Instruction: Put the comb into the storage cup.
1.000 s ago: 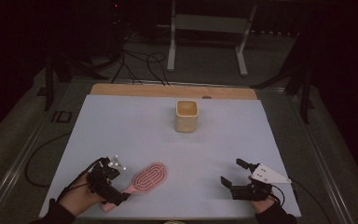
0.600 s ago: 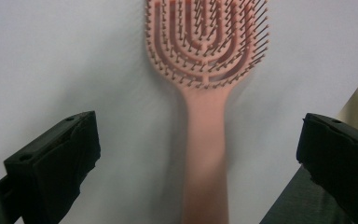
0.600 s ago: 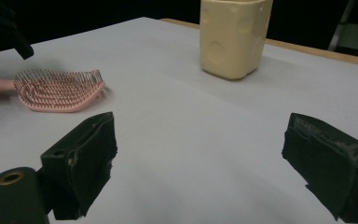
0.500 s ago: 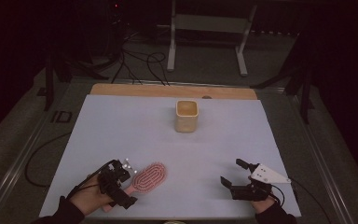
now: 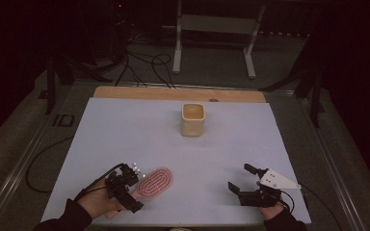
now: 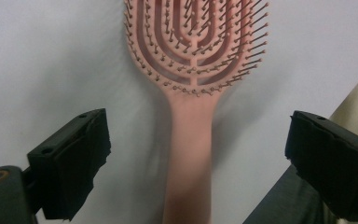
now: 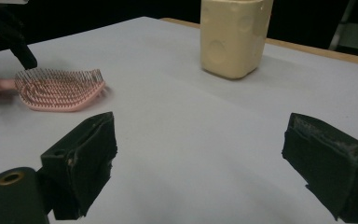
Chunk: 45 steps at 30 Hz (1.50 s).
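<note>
left gripper view | left tool (image 6: 196, 154) wide, closing astride pink hairbrush (image 6: 193, 93) handle, no grip | no readable writing

Three cameras, one table

The high view looks forward and down over the whole table (image 5: 125, 125); the left gripper view sits close above the pink hairbrush (image 6: 191, 93), which the low, level right gripper view shares beside the cream cup (image 7: 233, 37).

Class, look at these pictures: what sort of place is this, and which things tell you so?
Probably a lab or studio set up for recording: a white-topped table in a dark room, loose cables on the floor, and a metal stand behind.
</note>
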Each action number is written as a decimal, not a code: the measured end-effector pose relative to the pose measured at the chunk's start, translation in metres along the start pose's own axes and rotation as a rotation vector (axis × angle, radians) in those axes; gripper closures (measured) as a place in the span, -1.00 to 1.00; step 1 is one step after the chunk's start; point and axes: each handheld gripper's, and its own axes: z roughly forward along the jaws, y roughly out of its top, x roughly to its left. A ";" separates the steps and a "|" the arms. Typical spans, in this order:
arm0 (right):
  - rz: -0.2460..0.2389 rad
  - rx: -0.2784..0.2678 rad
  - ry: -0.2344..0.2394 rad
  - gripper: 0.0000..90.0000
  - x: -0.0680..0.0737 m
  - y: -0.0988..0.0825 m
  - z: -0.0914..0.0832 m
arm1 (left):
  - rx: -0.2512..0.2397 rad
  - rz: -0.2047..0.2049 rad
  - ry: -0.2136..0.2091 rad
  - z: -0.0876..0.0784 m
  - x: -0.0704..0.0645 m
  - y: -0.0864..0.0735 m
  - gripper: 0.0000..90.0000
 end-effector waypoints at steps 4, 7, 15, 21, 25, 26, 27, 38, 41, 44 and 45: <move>-0.002 -0.001 0.000 -0.79 0.000 0.000 0.000 | 0.010 0.007 -0.006 0.002 0.001 0.002 -0.67; -0.005 -0.001 0.000 -0.79 0.001 0.000 0.000 | 0.018 0.013 -0.011 0.004 0.002 0.002 -0.52; -0.001 -0.002 0.002 -0.79 0.000 0.001 -0.001 | 0.028 0.011 -0.014 0.006 0.004 0.004 -0.14; -0.001 -0.004 0.003 -0.79 0.000 0.000 -0.001 | 0.038 0.024 -0.015 0.007 0.004 0.005 -0.03; -0.001 -0.002 0.004 -0.79 0.000 0.000 -0.001 | 0.049 0.027 -0.009 0.009 0.005 0.004 0.07; -0.002 -0.005 0.003 -0.79 0.000 0.001 -0.001 | 0.049 0.027 -0.011 0.009 0.005 0.004 0.10; 0.000 -0.009 0.003 -0.79 0.000 0.001 -0.001 | 0.048 0.022 -0.011 0.009 0.006 0.005 0.14; -0.002 -0.009 0.002 -0.79 0.000 0.001 -0.001 | 0.078 0.009 -0.024 0.013 0.006 0.011 0.48; 0.004 -0.003 0.004 -0.79 -0.001 0.000 -0.001 | 0.084 0.011 -0.018 0.014 0.005 0.011 0.48; -0.001 -0.009 0.001 -0.79 0.000 0.001 -0.001 | 0.079 0.010 -0.024 0.014 0.006 0.010 0.50; 0.004 -0.009 0.001 -0.79 -0.001 0.001 -0.001 | 0.076 0.004 -0.027 0.014 0.007 0.010 0.51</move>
